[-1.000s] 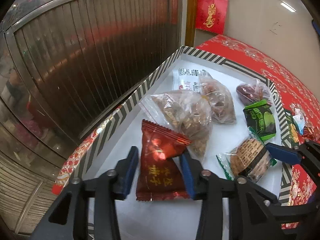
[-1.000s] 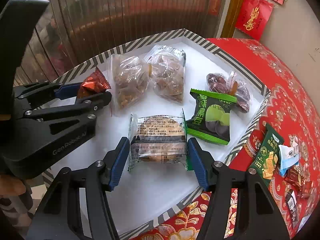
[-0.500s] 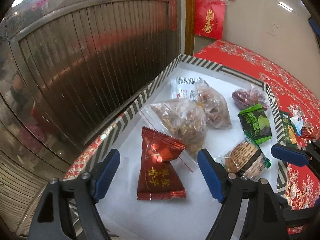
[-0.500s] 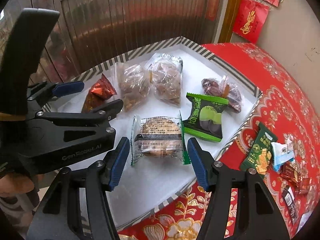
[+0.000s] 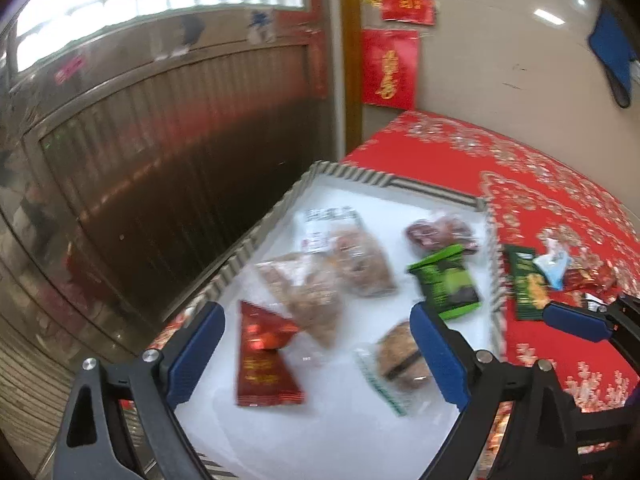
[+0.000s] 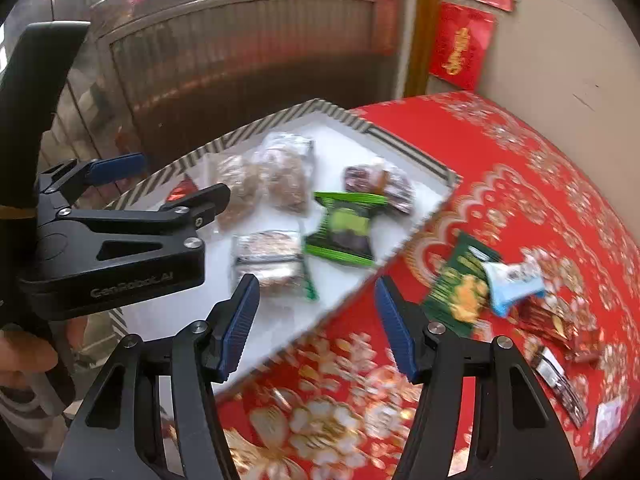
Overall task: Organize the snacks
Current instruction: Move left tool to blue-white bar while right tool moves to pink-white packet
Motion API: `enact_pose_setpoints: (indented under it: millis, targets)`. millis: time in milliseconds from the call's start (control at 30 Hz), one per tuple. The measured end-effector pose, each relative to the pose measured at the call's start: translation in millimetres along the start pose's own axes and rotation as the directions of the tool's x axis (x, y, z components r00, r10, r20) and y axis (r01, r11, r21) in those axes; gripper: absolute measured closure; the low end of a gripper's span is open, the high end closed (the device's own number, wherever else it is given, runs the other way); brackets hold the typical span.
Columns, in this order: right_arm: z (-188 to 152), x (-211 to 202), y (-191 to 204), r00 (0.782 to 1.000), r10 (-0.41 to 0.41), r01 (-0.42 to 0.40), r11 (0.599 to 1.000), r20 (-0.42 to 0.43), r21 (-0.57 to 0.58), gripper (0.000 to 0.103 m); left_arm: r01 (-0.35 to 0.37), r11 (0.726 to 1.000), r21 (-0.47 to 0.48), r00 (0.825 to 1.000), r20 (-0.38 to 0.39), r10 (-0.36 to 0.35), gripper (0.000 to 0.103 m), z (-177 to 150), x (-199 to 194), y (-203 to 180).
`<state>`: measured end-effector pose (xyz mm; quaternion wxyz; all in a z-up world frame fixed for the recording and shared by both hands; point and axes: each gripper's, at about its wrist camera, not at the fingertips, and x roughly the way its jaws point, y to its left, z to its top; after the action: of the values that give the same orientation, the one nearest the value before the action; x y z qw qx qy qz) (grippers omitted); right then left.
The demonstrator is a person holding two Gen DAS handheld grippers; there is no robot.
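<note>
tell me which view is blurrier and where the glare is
Both views are motion-smeared: in the left wrist view the snacks on the tray are soft; in the right wrist view the packets on the cloth streak most. The window blows out in the left wrist view. Both tongs stay sharp.

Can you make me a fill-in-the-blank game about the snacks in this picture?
1. The tablecloth is mostly ___.
2. The red packet lies in the ___.
3. The jaws of both the left gripper and the right gripper are ___.
4. The tray has a ___ rim.

Missing words: red; tray; open; striped
</note>
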<state>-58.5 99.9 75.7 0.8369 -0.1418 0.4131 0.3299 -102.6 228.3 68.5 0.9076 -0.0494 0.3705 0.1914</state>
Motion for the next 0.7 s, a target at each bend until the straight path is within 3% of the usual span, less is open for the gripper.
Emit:
enact_pose_setpoints:
  millis: [400,700]
  targets:
    - [-39,-43,-77,0.994,-0.111,0.108,0.984,0.017,0.140,0.043,0.124,0.984,0.125,0.992,0.000,-0.125,0.007,9,-13,-91]
    - [-85,-76,-149,0.978,-0.208,0.201,0.941,-0.006,0.271,0.041,0.212,0.958,0.191,0.977,-0.054,-0.205,0.007,6,-12,-157]
